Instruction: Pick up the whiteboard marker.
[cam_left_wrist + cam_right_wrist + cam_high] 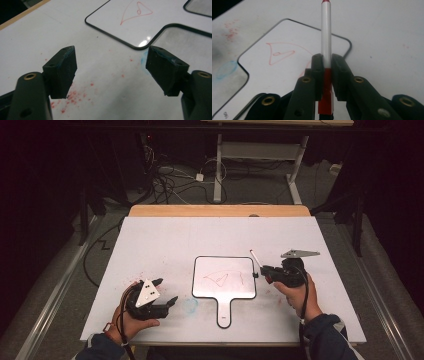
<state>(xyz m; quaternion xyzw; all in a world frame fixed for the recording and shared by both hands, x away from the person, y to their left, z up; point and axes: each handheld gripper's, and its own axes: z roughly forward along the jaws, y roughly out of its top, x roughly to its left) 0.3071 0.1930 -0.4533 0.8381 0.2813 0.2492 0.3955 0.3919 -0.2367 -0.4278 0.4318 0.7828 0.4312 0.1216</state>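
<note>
Marker [326,37] clamped in right gripper [326,65] beside whiteboard [202,290]; left gripper [111,67] apart, empty.

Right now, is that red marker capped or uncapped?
Cannot tell. The right gripper has its fingers shut on the marker; a red part sits below them, the tip is unclear.

Whiteboard paddle [224,279] with red scribble lies mid-desk [165,240]. Right claw [262,270] grips a marker [256,258] at its right edge. Left claw [166,292] gapes, resting left of it.
</note>
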